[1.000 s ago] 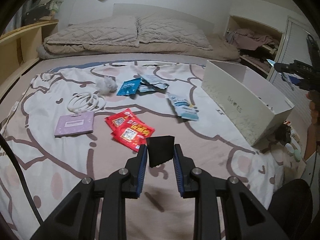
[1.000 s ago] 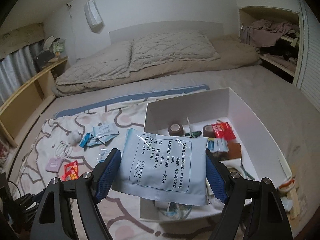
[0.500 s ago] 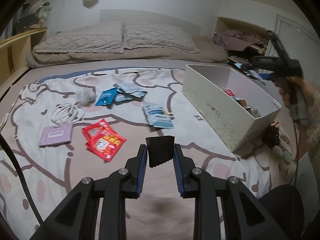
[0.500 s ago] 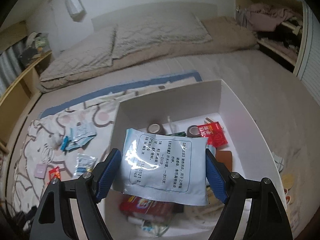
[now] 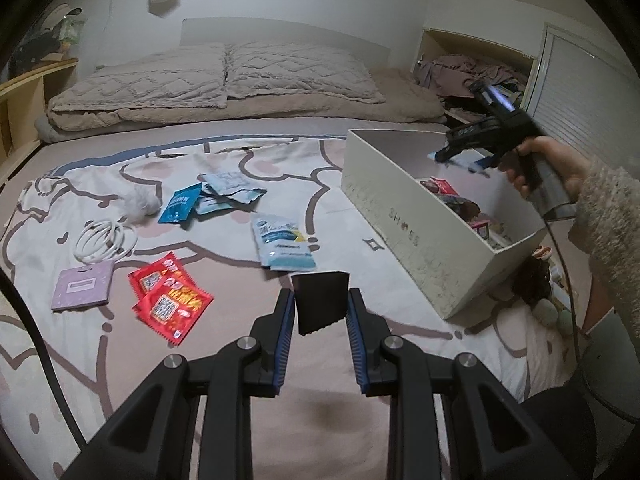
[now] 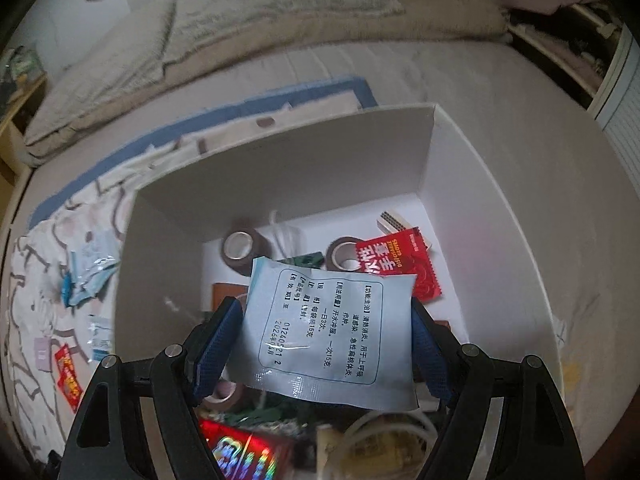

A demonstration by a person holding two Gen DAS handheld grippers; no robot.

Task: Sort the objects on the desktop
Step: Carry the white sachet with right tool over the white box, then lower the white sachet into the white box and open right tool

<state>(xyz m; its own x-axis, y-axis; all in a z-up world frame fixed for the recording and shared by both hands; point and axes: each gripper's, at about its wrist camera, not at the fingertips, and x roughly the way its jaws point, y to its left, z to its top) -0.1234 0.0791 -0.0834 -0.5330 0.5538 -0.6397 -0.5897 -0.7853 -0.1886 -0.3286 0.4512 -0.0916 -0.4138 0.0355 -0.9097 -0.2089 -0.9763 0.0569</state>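
Observation:
My left gripper (image 5: 320,312) is shut on a small black square packet (image 5: 320,304) and holds it above the bedspread. My right gripper (image 6: 326,338) is shut on a pale blue medicine sachet (image 6: 328,332) and holds it over the open white box (image 6: 492,200). The right gripper also shows in the left wrist view (image 5: 460,152), above the white box (image 5: 400,232). The box holds tape rolls (image 6: 240,246), a red packet (image 6: 400,260) and other small items.
On the bedspread lie red packets (image 5: 170,304), a purple card (image 5: 82,286), a white cable coil (image 5: 106,240), blue sachets (image 5: 286,246), teal packets (image 5: 180,202) and a white fluffy ball (image 5: 140,202). Pillows (image 5: 224,72) lie at the back. A shelf with clothes (image 5: 468,76) stands right.
My right gripper has moved forward and down with the sachet, from the box's near edge to over its inside. My left gripper has shifted right and back a little with the black packet.

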